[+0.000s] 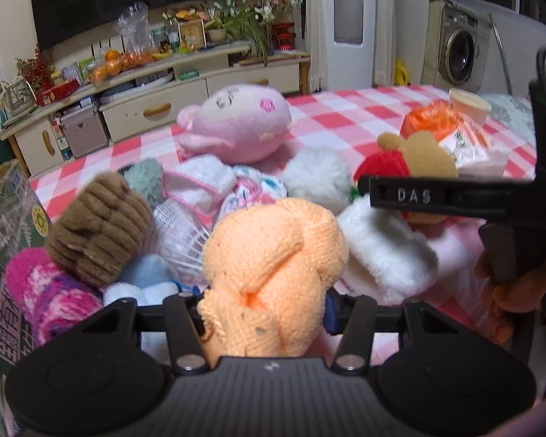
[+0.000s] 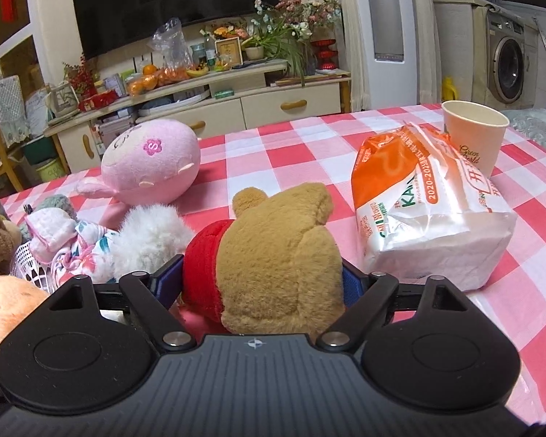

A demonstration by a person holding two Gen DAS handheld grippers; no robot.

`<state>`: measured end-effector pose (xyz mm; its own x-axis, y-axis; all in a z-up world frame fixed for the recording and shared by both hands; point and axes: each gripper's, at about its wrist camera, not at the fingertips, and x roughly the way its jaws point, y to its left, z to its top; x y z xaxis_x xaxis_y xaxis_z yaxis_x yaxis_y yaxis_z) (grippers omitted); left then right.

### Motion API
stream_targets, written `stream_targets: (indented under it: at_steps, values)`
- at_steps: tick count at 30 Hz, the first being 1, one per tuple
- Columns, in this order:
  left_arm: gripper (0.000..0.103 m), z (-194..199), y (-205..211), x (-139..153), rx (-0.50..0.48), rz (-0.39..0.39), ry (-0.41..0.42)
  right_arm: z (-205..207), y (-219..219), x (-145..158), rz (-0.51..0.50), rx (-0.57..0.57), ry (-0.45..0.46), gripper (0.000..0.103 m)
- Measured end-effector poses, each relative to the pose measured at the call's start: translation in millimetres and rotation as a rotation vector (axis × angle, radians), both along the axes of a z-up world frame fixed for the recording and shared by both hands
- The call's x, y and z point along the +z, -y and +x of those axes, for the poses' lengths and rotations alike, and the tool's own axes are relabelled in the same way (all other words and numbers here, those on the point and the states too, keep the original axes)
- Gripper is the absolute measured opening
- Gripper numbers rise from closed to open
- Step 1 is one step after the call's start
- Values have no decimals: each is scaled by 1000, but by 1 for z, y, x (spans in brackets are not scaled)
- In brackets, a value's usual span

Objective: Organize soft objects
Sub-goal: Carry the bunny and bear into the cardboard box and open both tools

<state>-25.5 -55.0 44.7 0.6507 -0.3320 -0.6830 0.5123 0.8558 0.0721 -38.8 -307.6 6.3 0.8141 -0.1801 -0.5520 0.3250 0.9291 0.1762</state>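
My left gripper (image 1: pixel 265 309) is shut on an orange knitted bundle (image 1: pixel 273 255), which fills the gap between its fingers and hides the pads. The same bundle shows at the left edge of the right wrist view (image 2: pixel 7 306). My right gripper (image 2: pixel 262 280) is shut on a tan bear plush in a red shirt (image 2: pixel 280 255), with a blue pad pressed against each of its sides. One black finger (image 1: pixel 411 196) of the right gripper crosses the left wrist view, in front of the bear (image 1: pixel 415 160). Both grippers sit low over the red-and-white checked tablecloth (image 2: pixel 309 138).
A soft pile lies ahead: a pink round plush (image 1: pixel 236 123), white fluffy pieces (image 1: pixel 316 174), a brown ribbed item (image 1: pixel 98 225), a pink-purple sock (image 1: pixel 51 291) and a white mesh basket (image 1: pixel 178 233). A cardboard box (image 1: pixel 14 218) stands left. An orange-white packet (image 2: pixel 426 211) and paper cup (image 2: pixel 473 134) stand right.
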Motion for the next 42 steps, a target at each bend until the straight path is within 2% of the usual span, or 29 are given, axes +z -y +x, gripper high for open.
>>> stream_targets:
  at_steps: [11,20,27,33,38,42]
  values:
    - [51,-7,-36,41,37,-126,106,-11,-6,13,-72,-67,98,102]
    - [51,-7,-79,65,115,-201,165,-23,-35,48,-105,-7,212,102]
    - [51,-6,-119,79,202,-250,210,-17,-71,82,-80,111,264,102]
    - [51,-3,-163,85,315,-269,244,-5,-114,107,-56,260,295,102]
    - [51,6,-202,80,438,-266,233,12,-155,127,-56,399,318,102]
    - [51,11,-233,73,535,-270,199,31,-185,132,-56,496,311,103]
